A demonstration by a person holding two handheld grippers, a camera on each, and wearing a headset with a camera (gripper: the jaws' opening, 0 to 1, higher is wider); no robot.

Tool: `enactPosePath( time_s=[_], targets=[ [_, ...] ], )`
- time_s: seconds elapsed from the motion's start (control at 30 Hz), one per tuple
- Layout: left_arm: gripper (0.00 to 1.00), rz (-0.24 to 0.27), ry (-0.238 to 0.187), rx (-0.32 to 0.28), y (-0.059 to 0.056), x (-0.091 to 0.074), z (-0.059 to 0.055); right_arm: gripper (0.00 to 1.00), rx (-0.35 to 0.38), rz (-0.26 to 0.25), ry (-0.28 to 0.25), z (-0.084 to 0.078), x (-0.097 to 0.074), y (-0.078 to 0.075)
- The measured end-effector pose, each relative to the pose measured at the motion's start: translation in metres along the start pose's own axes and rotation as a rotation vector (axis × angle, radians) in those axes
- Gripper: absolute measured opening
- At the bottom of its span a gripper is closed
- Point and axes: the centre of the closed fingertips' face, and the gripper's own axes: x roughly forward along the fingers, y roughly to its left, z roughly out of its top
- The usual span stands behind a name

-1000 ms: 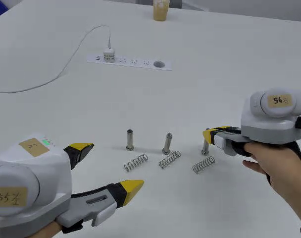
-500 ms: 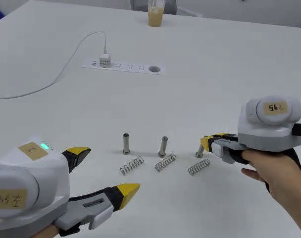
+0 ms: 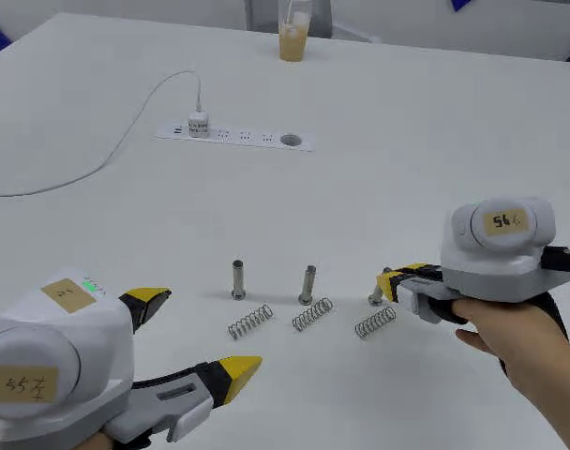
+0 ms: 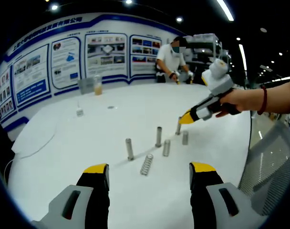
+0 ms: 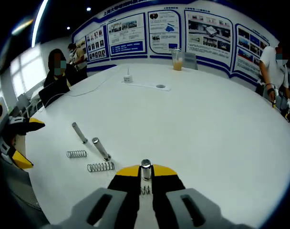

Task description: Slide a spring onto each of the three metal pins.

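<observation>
Big white table (image 3: 407, 141) with nothing fixed down, so that's my worry. The right gripper (image 3: 395, 278) looks pinched shut on the right-hand pin (image 4: 178, 126), and 1 nudge could topple it or the other 2 pins. The left gripper (image 4: 150, 169) hangs wide open and empty. All 3 springs (image 3: 312, 314) lie loose just in front of the pins, easy to flick away. The left label (image 3: 18, 382) reads "55"-ish, the right label (image 3: 503, 221) "56"-ish, and the wall posters (image 5: 164, 31) are too small to read.

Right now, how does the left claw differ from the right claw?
The left claw is wide open and holds nothing; the right claw is closed around the rightmost pin. In the head view the left claw points forward and rightward; the right claw points leftward. Both have yellow tips.
</observation>
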Motion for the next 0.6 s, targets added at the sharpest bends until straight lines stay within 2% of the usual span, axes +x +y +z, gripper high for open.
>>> enactPosePath(
  time_s=[0.13,0.27,0.37,0.47,0.6],
  targets=[
    [0.69,0.000,0.003,0.001,0.000,0.000,-0.001,0.13,-0.010,-0.003,-0.003,-0.001,-0.001,0.000],
    [0.68,0.000,0.013,0.005,0.000,0.001,-0.002,0.19,-0.003,0.013,-0.030,0.002,-0.005,0.001],
    [0.65,-0.003,0.020,0.006,-0.001,0.001,-0.004,0.25,-0.003,0.022,-0.048,0.006,-0.009,0.003],
    [0.61,0.002,0.047,-0.014,-0.001,0.000,-0.009,0.32,0.012,0.030,-0.066,0.007,-0.016,0.004],
    [0.60,-0.002,0.048,-0.001,0.000,0.000,-0.007,0.39,0.029,0.056,-0.097,0.008,-0.024,0.008]
  ],
)
